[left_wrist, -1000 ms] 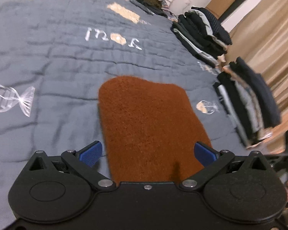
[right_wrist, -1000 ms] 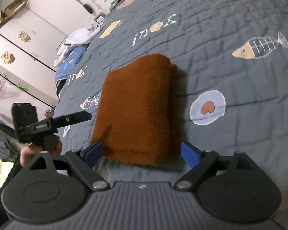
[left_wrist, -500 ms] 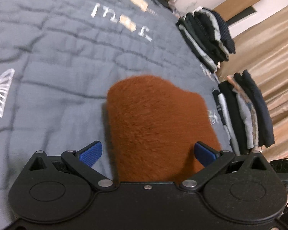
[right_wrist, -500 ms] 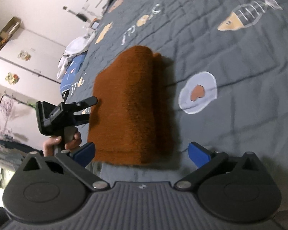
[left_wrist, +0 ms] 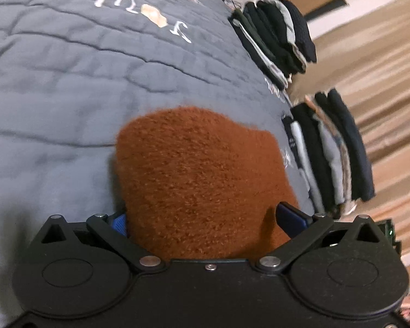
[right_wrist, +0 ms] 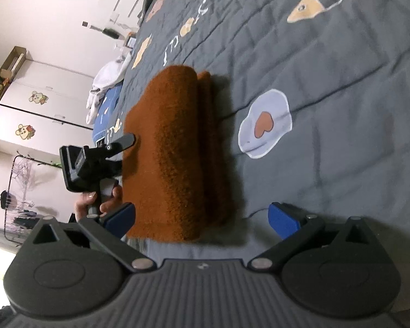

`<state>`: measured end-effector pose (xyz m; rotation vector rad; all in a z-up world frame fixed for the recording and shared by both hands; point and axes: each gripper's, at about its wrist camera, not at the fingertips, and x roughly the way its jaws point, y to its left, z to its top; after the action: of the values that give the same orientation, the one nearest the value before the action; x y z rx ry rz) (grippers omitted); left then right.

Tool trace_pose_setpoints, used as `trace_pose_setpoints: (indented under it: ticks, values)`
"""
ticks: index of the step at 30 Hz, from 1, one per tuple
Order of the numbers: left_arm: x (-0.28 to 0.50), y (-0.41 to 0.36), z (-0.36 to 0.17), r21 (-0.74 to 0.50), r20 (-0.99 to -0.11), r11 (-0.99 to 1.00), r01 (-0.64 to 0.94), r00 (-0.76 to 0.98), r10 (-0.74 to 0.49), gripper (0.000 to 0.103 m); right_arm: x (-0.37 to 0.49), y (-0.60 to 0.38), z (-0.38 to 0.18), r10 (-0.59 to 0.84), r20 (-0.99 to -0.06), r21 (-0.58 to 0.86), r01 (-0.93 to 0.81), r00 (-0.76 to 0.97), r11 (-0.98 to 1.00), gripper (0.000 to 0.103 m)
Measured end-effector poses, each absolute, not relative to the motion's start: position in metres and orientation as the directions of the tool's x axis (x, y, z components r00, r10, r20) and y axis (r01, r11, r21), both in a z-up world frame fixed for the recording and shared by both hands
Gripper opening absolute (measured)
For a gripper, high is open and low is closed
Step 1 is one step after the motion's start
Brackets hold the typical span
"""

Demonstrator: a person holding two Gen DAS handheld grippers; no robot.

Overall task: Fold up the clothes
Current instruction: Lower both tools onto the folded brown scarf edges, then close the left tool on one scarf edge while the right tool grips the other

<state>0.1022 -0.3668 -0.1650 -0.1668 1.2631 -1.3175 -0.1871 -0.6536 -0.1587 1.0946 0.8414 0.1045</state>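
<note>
Rust sweater (left_wrist: pixel 202 175) between open left gripper (left_wrist: pixel 205 218) fingers

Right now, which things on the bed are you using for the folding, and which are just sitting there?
Part of the folding:
- the folded orange sweater
- the left gripper, open around it
- the right gripper, open at its near end
- two stacks of folded clothes

Just sitting there:
- the white clothes heap
- the grey quilt
- the wardrobe stickers
</note>
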Motion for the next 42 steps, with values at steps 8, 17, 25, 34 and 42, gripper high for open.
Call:
trace_pose_setpoints:
  ticks: [8, 17, 25, 34, 42]
  values:
    - [0.107, -0.368, -0.175, -0.721, -0.572, 0.321, 0.614, -0.266, -0.776, 0.078, -0.175, -0.661, -0.165, 0.517, -0.531, 0.826, 0.276, 0.671, 0.491, 0.103]
    - [0.113, -0.363, -0.183, -0.734, -0.562, 0.320, 0.599, -0.272, -0.781, 0.074, -0.160, -0.664, -0.170, 0.556, -0.478, 0.860, 0.233, 0.680, 0.454, 0.103]
    - [0.113, -0.361, -0.184, -0.733, -0.561, 0.315, 0.602, -0.273, -0.782, 0.075, -0.138, -0.656, -0.176, 0.614, -0.452, 0.878, 0.201, 0.648, 0.435, 0.103]
    - [0.112, -0.359, -0.185, -0.734, -0.558, 0.313, 0.602, -0.271, -0.785, 0.075, -0.114, -0.643, -0.182, 0.654, -0.445, 0.883, 0.178, 0.612, 0.434, 0.103]
    - [0.111, -0.361, -0.184, -0.728, -0.564, 0.318, 0.607, -0.268, -0.781, 0.077, -0.103, -0.632, -0.186, 0.664, -0.447, 0.884, 0.184, 0.599, 0.430, 0.103]
